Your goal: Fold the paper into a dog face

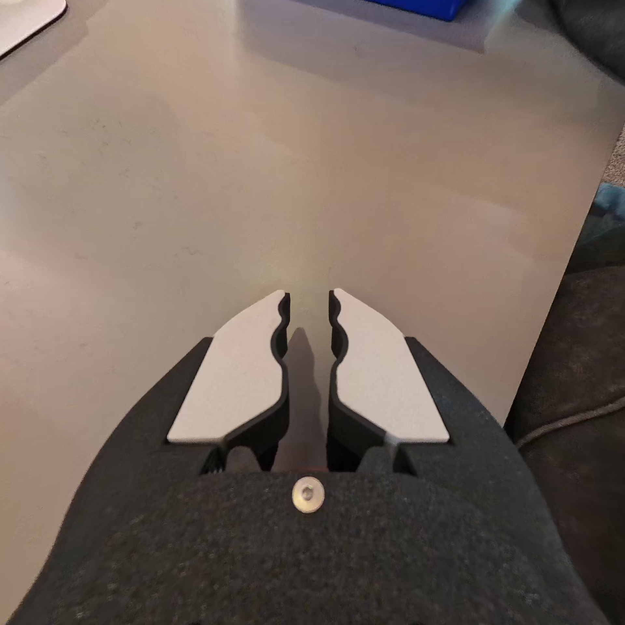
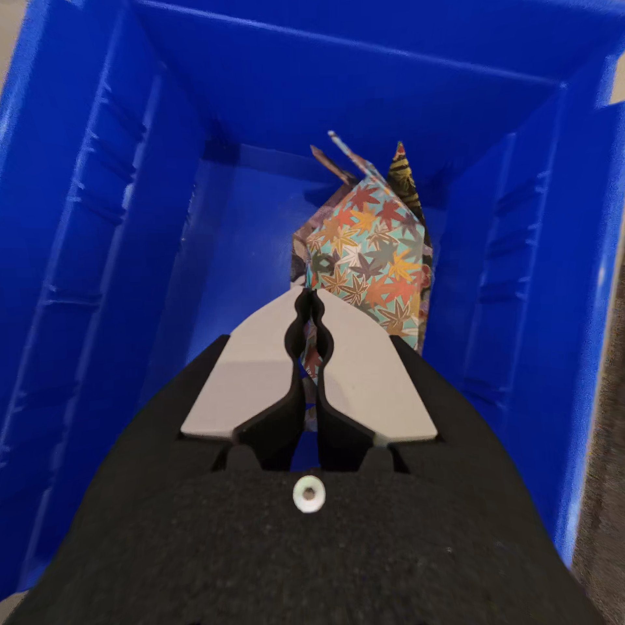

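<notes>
- Left wrist view: the left gripper is hovering over the bare beige counter with its jaws parted by a narrow gap and gripping nothing. No paper is showing here. A corner of the blue bin is peeking in at 12 o'clock, a pale flat board is sitting at 11 o'clock, and the counter edge is running down the 3 o'clock side beside a dark cushion — plenty of flat room for folding.
- Right wrist view: the right gripper is reaching down into the blue bin, its jaws pressed nearly together on the edge of the leaf-patterned paper, which is standing folded toward 1 o'clock among other patterned sheets.
- Handling, as a judgement: the paper is looking light, thin and easily creased — a pinch near an edge or fold is probably holding best, and a hard squeeze is risking stray creases.
- Room: the bin walls are closing in at 9 and 3 o'clock, so a straight lift upward is seeming the safest way out.
</notes>
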Demonstrator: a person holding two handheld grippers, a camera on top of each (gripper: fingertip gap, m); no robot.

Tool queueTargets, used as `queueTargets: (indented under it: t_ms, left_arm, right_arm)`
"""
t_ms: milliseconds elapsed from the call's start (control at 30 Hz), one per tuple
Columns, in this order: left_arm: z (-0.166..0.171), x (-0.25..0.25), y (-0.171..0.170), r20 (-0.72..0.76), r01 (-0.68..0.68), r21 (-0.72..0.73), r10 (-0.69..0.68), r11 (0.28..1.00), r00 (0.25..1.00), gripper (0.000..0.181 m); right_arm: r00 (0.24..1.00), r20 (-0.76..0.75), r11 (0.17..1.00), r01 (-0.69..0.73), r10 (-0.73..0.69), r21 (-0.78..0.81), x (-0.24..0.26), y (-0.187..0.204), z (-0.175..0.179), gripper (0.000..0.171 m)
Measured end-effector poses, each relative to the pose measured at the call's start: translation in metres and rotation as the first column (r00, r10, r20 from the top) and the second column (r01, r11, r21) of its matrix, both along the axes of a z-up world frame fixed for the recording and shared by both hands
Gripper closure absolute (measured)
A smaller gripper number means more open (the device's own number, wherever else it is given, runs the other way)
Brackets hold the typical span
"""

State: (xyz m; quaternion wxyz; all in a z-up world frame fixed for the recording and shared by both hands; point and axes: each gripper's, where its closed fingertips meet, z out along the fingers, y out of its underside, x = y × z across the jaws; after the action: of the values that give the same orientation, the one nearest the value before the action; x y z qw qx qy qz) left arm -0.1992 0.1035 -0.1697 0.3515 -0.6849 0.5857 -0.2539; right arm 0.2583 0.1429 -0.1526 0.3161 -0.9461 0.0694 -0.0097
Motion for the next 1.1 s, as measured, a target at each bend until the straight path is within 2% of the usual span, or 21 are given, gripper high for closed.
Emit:
queueTargets:
  t_ms: [67, 167, 333, 400, 500, 533, 600, 667, 767, 833, 1000, 1100]
  left_arm:
    - [-0.001, 0.000, 0.000, -0.008, 0.002, 0.003, -0.001, 1.000, 1.000, 0.160]
    - [-0.003, -0.001, -0.001, -0.016, 0.002, 0.008, -0.001, 1.000, 1.000, 0.160]
    - [0.001, -0.005, -0.001, -0.007, -0.012, 0.024, 0.012, 1.000, 1.000, 0.160]
    - [0.005, -0.009, 0.000, 0.010, -0.030, 0.028, 0.029, 0.999, 1.000, 0.160]
    - [0.013, -0.020, 0.000, 0.056, -0.075, 0.019, 0.074, 0.997, 0.996, 0.157]
    - [0.016, -0.025, 0.000, 0.075, -0.092, 0.014, 0.090, 0.996, 0.993, 0.157]
    - [0.022, -0.035, -0.001, 0.121, -0.123, -0.001, 0.123, 0.992, 0.985, 0.157]
    - [0.028, -0.043, 0.000, 0.159, -0.159, -0.011, 0.158, 0.987, 0.974, 0.157]
    - [0.040, -0.046, 0.001, 0.220, -0.192, -0.015, 0.190, 0.981, 0.957, 0.157]
    - [0.046, -0.046, 0.003, 0.251, -0.210, -0.017, 0.207, 0.978, 0.946, 0.157]
    - [0.045, -0.049, 0.012, 0.242, -0.265, -0.030, 0.265, 0.964, 0.933, 0.157]
    - [0.048, -0.050, 0.013, 0.252, -0.275, -0.029, 0.273, 0.961, 0.928, 0.156]
  right_arm:
    - [0.999, -0.045, 0.999, -0.027, 0.028, 0.031, -0.008, 0.003, 0.001, 0.162]
    - [0.999, 0.014, 0.998, -0.032, 0.031, 0.057, -0.008, -0.003, 0.016, 0.155]
    - [0.987, 0.160, 0.967, -0.056, 0.016, 0.247, -0.022, -0.036, 0.090, 0.154]
    - [0.985, 0.173, 0.916, -0.089, 0.022, 0.392, -0.044, -0.058, 0.121, 0.154]
    - [0.986, 0.127, 0.760, -0.165, 0.109, 0.629, -0.103, -0.090, 0.142, 0.152]
    - [0.985, 0.114, 0.725, -0.171, 0.127, 0.667, -0.121, -0.099, 0.136, 0.147]
    - [0.985, 0.084, 0.722, -0.166, 0.148, 0.671, -0.155, -0.115, 0.108, 0.136]
    - [0.988, 0.066, 0.740, -0.148, 0.139, 0.656, -0.182, -0.129, 0.077, 0.131]
    - [0.985, 0.171, 0.821, -0.124, 0.032, 0.557, -0.183, -0.148, 0.044, 0.129]
    - [0.974, 0.226, 0.853, -0.107, -0.014, 0.512, -0.171, -0.156, 0.038, 0.125]
    - [0.998, 0.054, 0.840, 0.000, -0.034, 0.543, -0.155, -0.167, 0.035, 0.124]
    - [0.999, 0.042, 0.835, -0.009, -0.016, 0.551, -0.154, -0.167, 0.034, 0.126]
